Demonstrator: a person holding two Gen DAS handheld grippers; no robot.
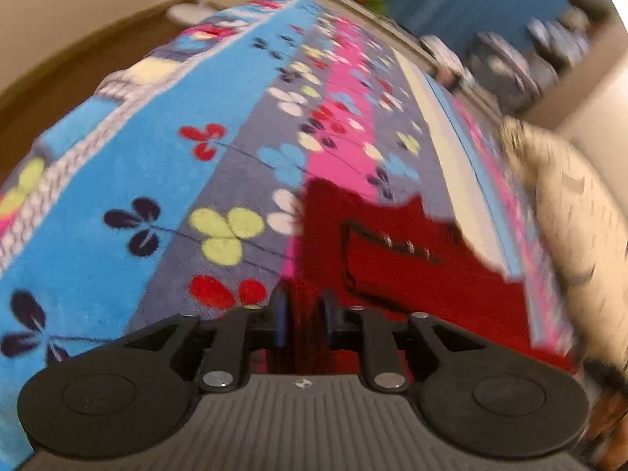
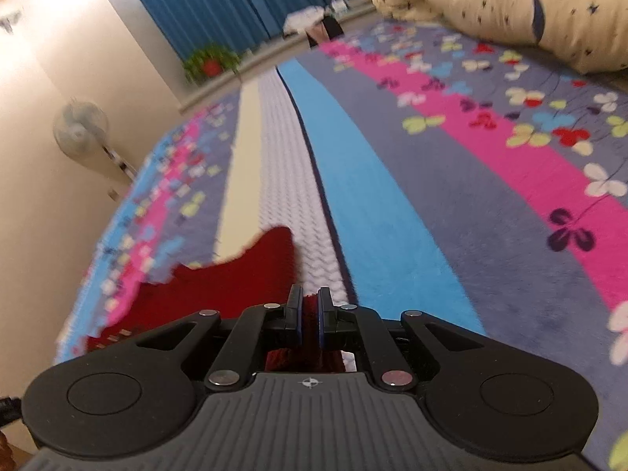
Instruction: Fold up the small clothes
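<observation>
- Red garment (image 1: 412, 259) lies spread on a flower-striped blanket (image 1: 165, 180) near the bed's edge, a cream pillow (image 2: 510, 4) well beyond.
- Left gripper (image 1: 303, 320) and right gripper (image 2: 310, 320) each pinch red fabric between nearly closed jaws.
- Judged step: lifting an edge to fold; next, both ends must travel together across the cloth.
</observation>
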